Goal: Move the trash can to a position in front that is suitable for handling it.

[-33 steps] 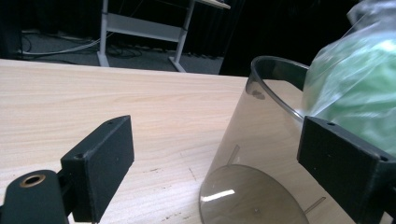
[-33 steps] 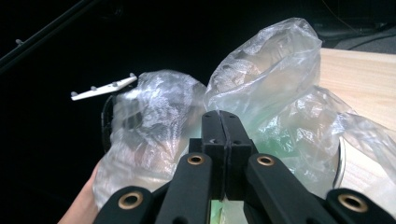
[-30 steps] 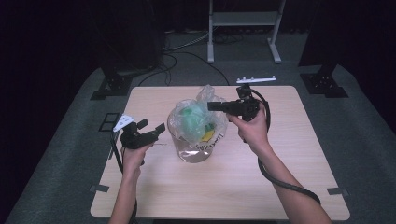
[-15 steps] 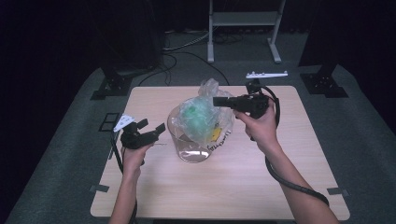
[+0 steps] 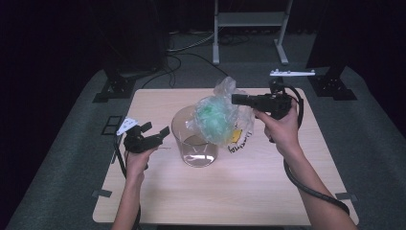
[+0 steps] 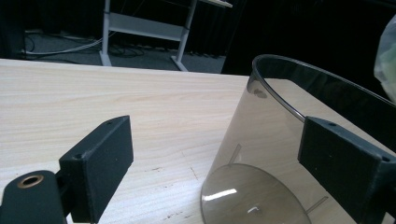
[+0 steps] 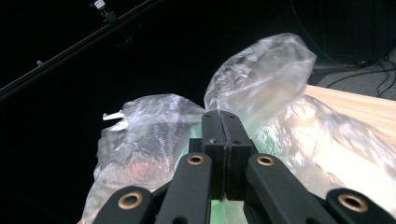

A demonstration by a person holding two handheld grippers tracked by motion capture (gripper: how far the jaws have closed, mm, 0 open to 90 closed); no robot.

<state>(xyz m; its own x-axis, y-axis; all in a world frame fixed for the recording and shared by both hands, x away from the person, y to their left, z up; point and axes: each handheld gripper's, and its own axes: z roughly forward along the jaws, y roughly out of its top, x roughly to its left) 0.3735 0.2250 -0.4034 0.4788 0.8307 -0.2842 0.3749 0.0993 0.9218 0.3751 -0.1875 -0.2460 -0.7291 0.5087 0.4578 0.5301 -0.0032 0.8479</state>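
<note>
A clear round plastic tub (image 5: 194,146) stands upright on the wooden table (image 5: 239,191). A crumpled clear bag (image 5: 218,117) with something green inside hangs over the tub's right rim, its lower part with yellow print against the tub's right side. My right gripper (image 5: 234,99) is shut on the bag's top film, the pinch (image 7: 225,123) showing close up with the bag (image 7: 261,79) bulging around it. My left gripper (image 5: 158,132) stands open just left of the tub. In the left gripper view the tub's wall (image 6: 261,121) rises between the open pads (image 6: 100,158).
A metal frame stand (image 5: 249,19) and cables lie on the floor beyond the table. Black stand feet (image 5: 115,88) flank the far corners, and a white bar (image 5: 292,73) sits behind the right hand. The near half of the tabletop is bare wood.
The right gripper has risen and moved to the right with the bag, pulling it up out of the tub. The left gripper and the tub have stayed put.
</note>
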